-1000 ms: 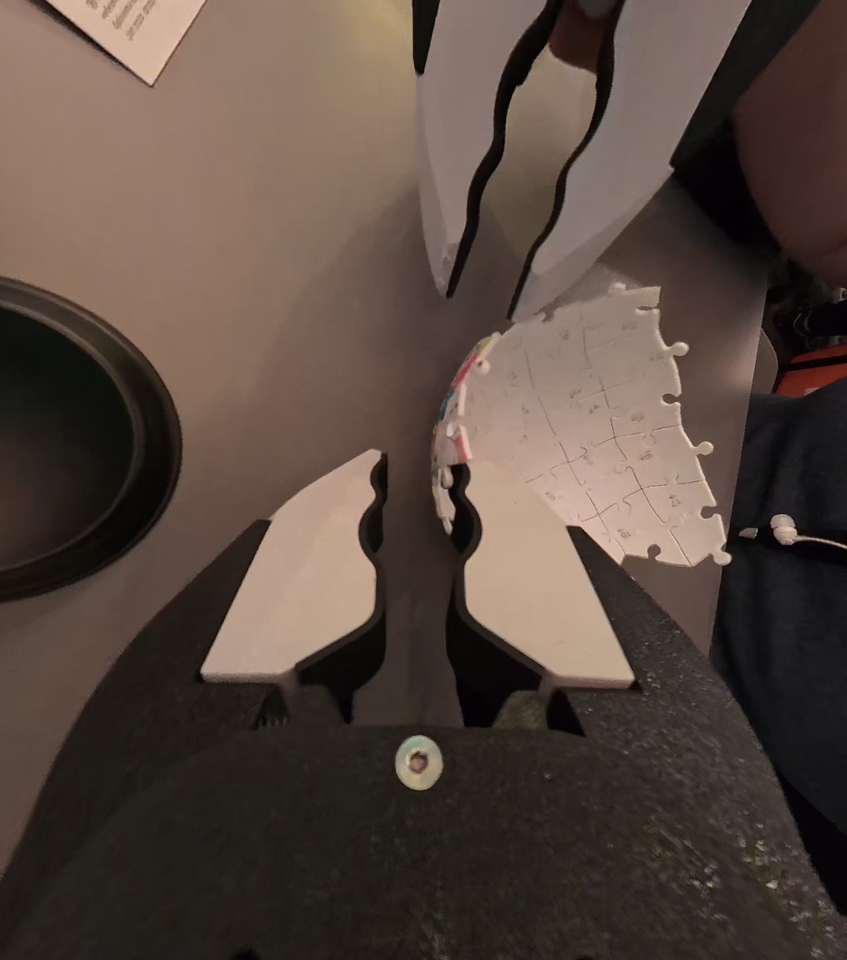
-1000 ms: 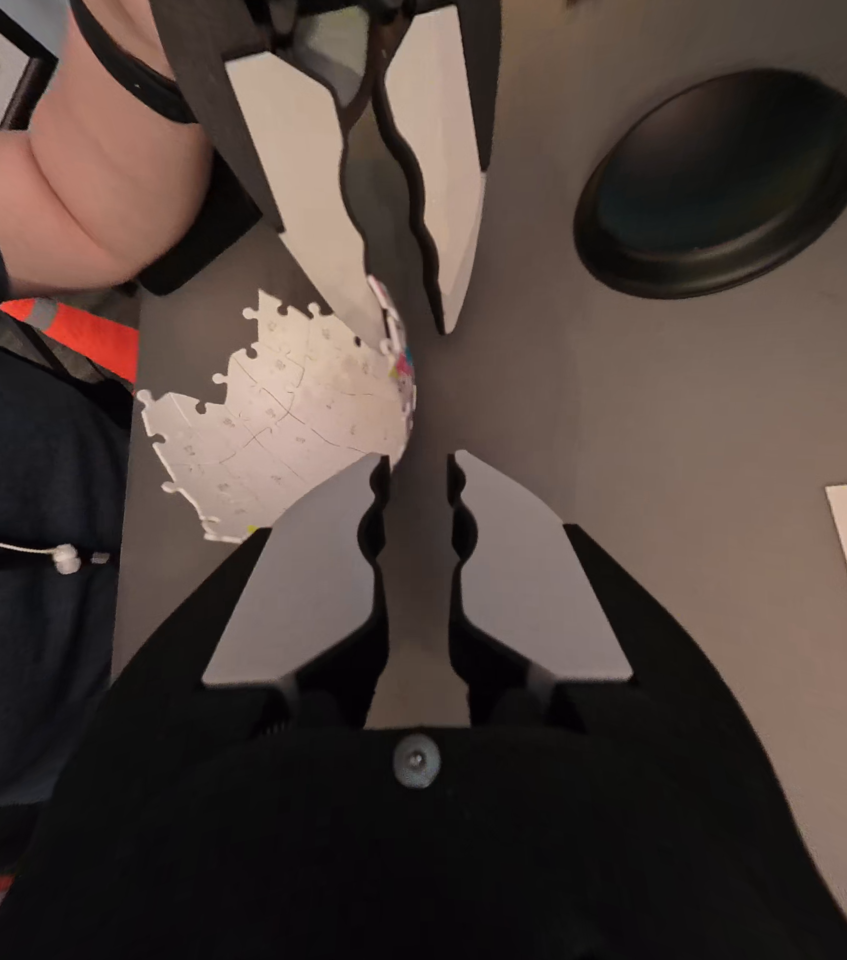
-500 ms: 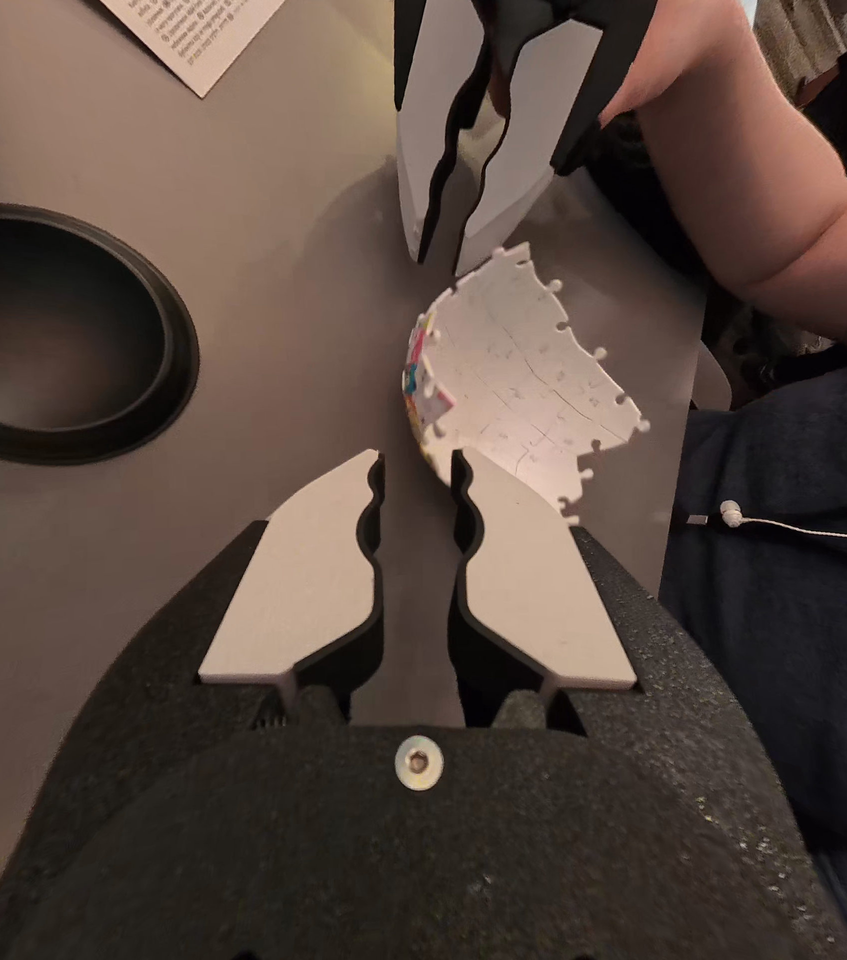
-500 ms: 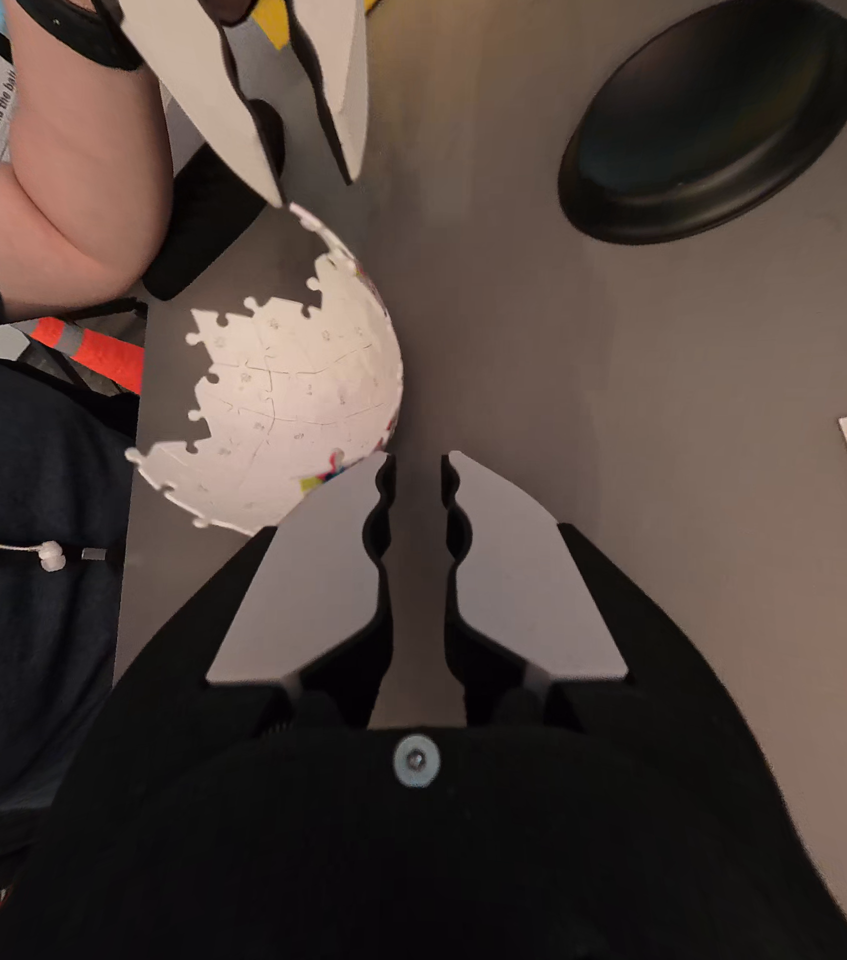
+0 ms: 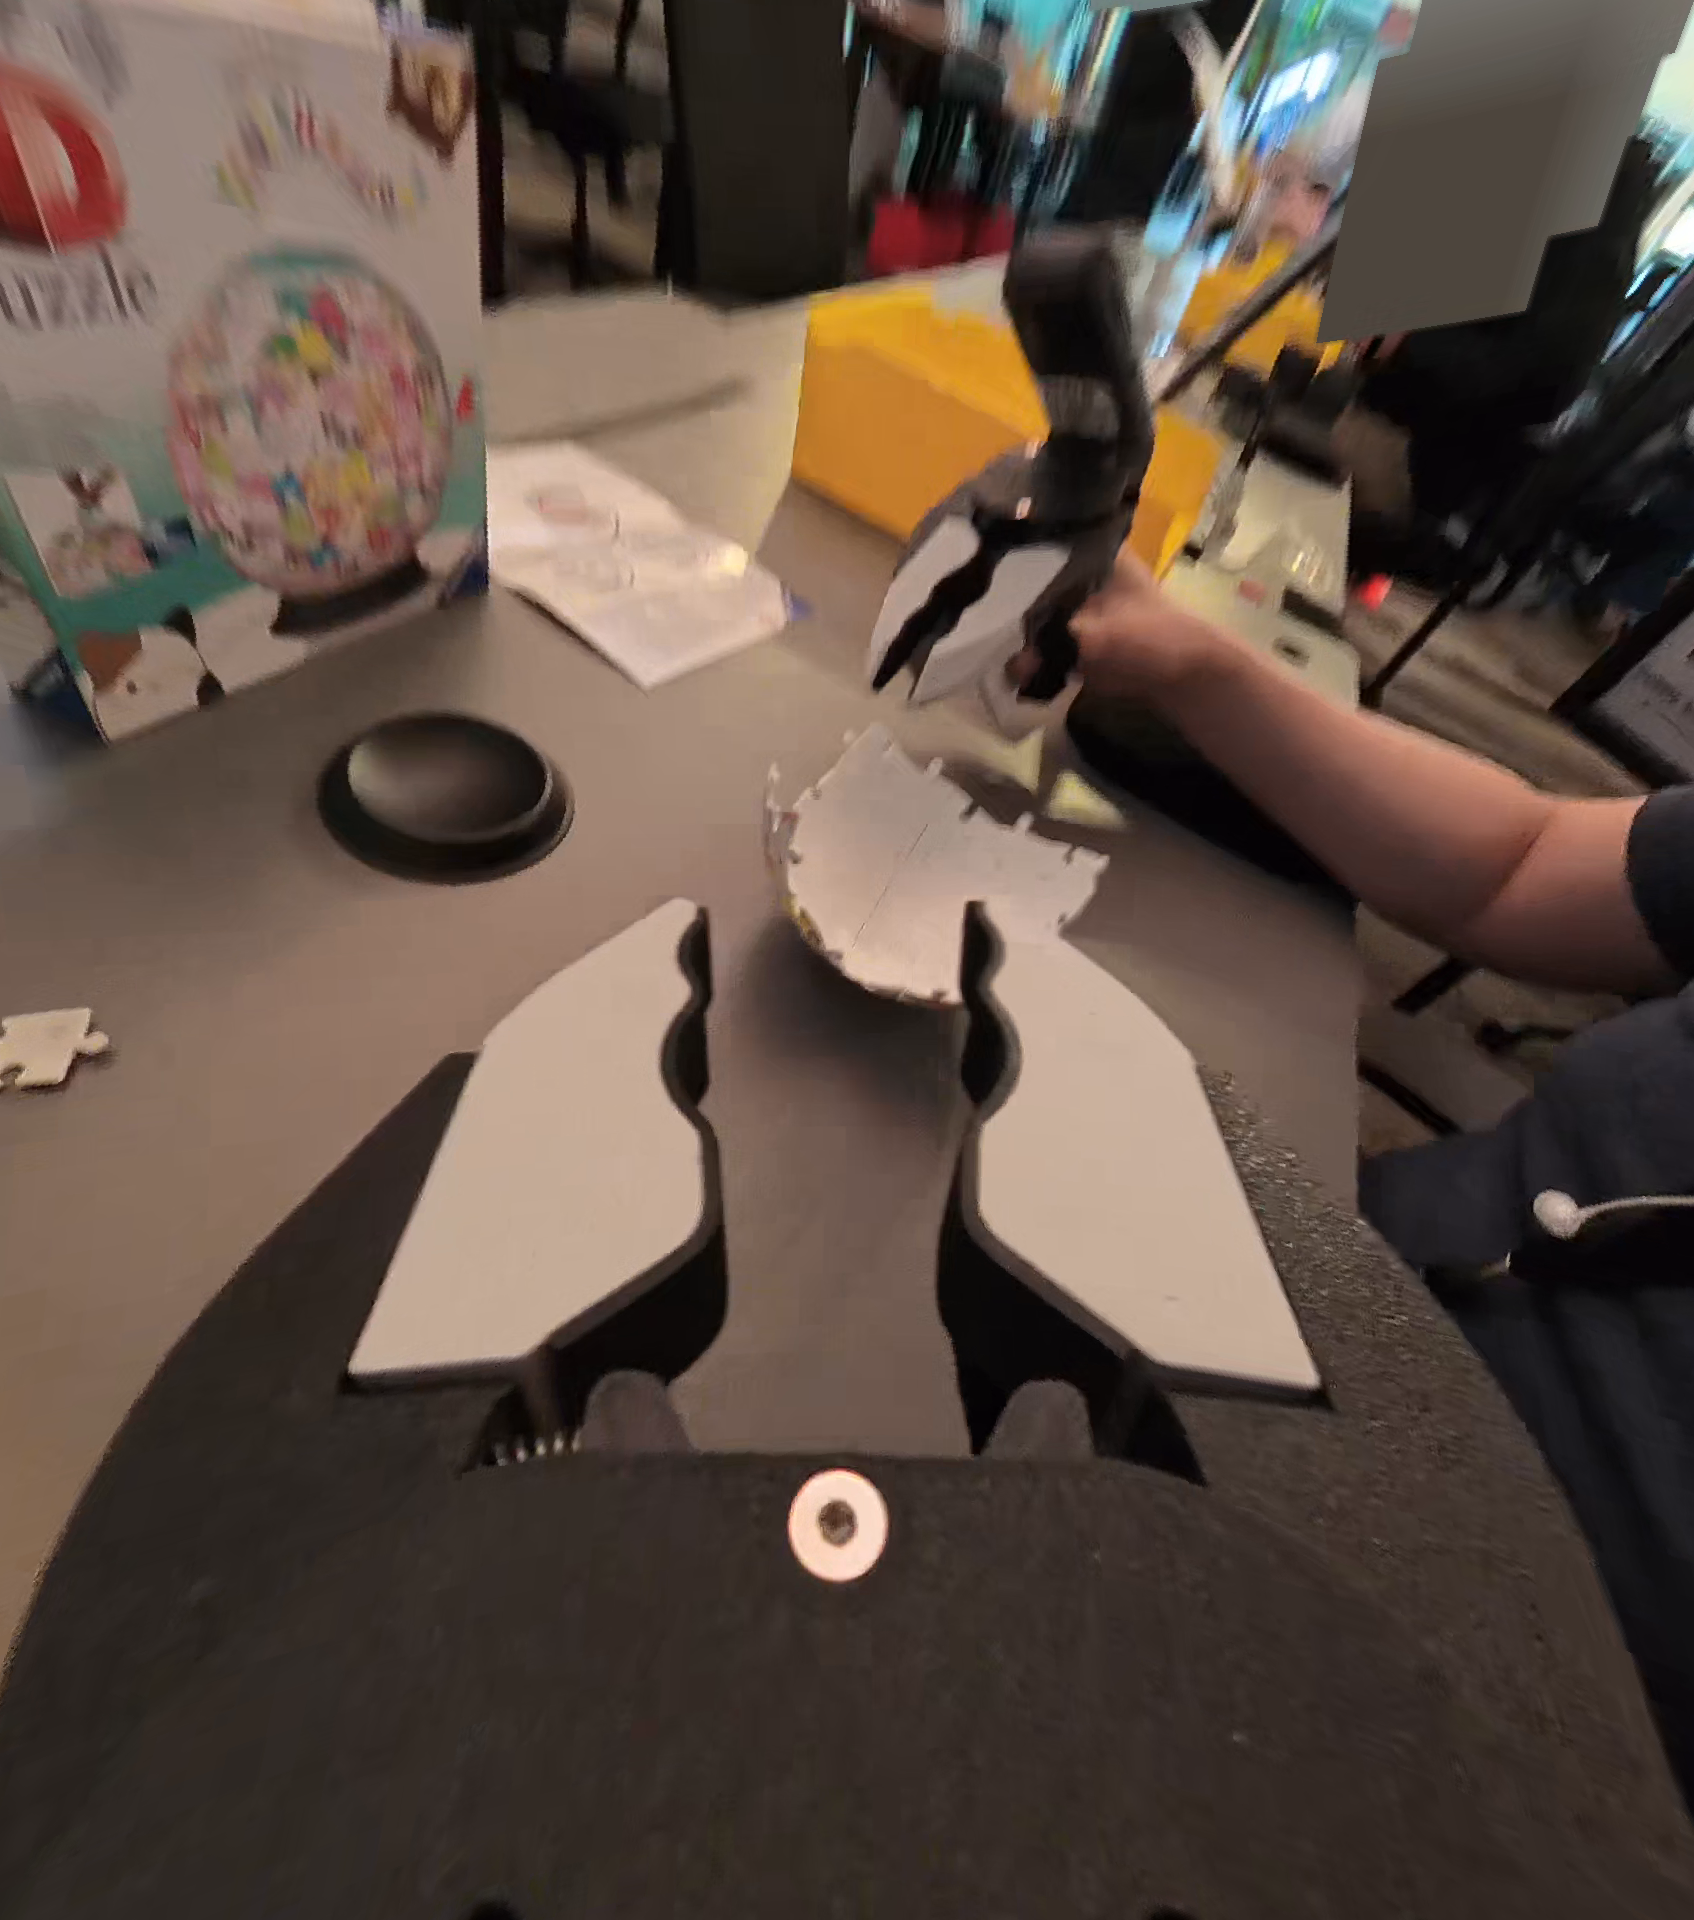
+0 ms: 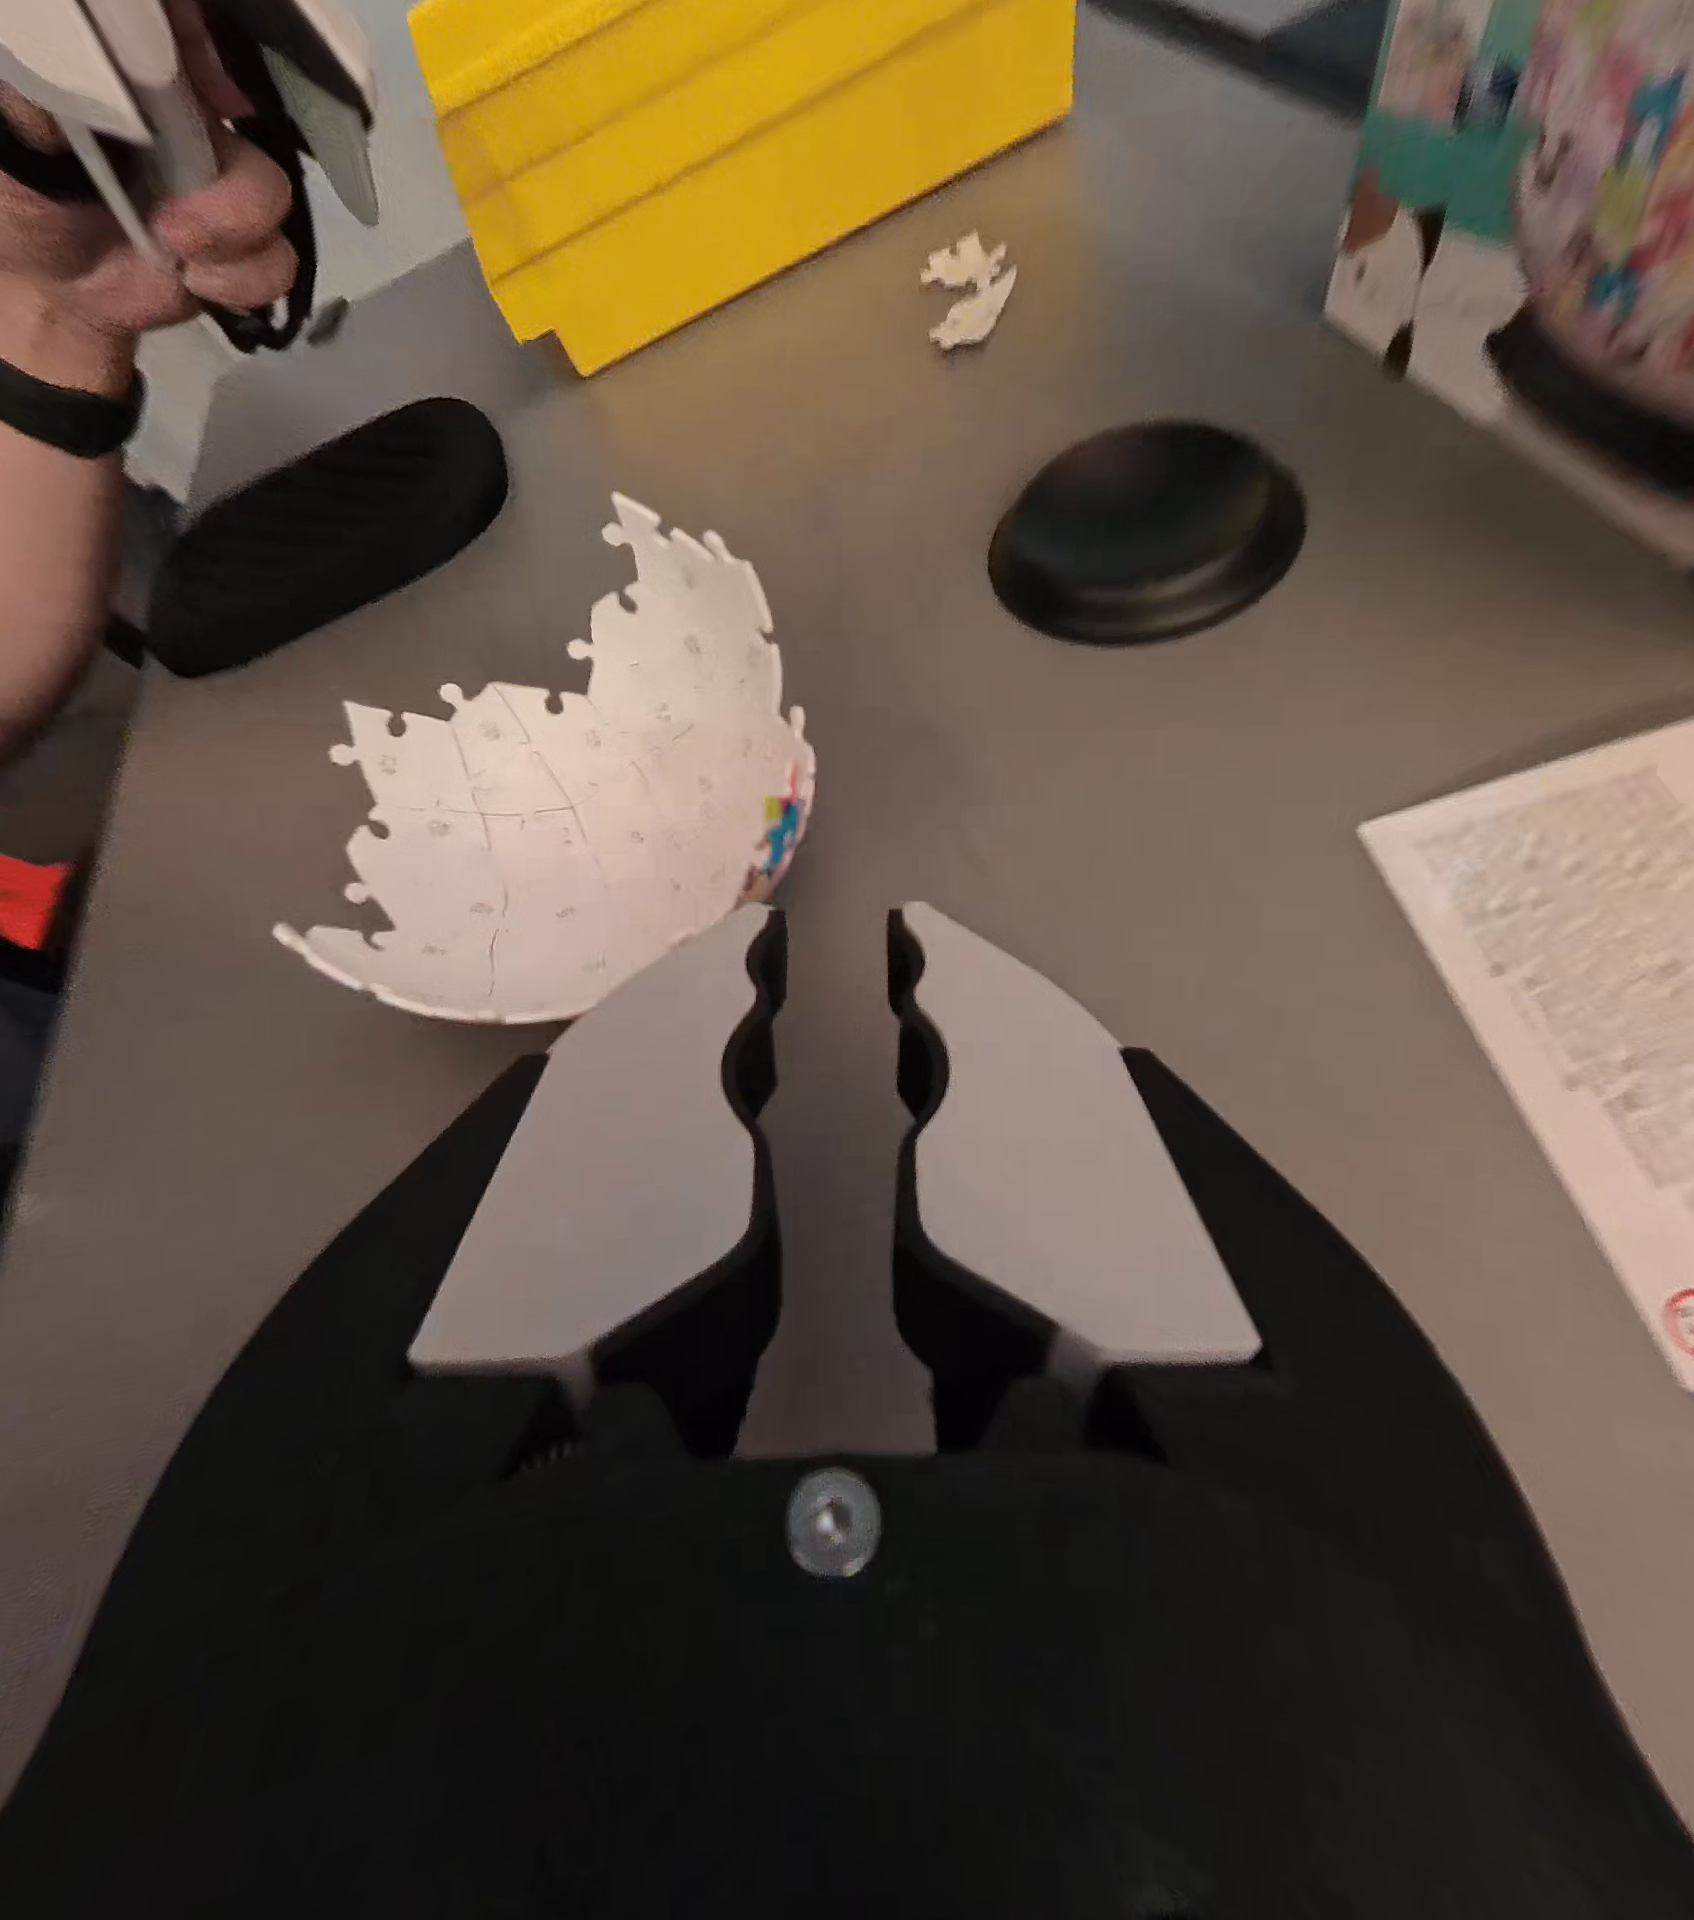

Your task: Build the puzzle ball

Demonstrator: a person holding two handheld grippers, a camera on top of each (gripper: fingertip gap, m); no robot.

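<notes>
The left hand-held gripper (image 5: 832, 914) hangs open and empty, the half-built puzzle ball (image 5: 900, 883) lying on the grey bench (image 5: 199, 935) just past its right fingertip. The right hand-held gripper (image 6: 835, 920) is also open and empty, the ball (image 6: 573, 831) just ahead-left of its left fingertip. Beyond the ball sit a black round stand (image 6: 1146, 530), a loose cluster of pieces (image 6: 973, 286) and a yellow box (image 6: 739, 145).
</notes>
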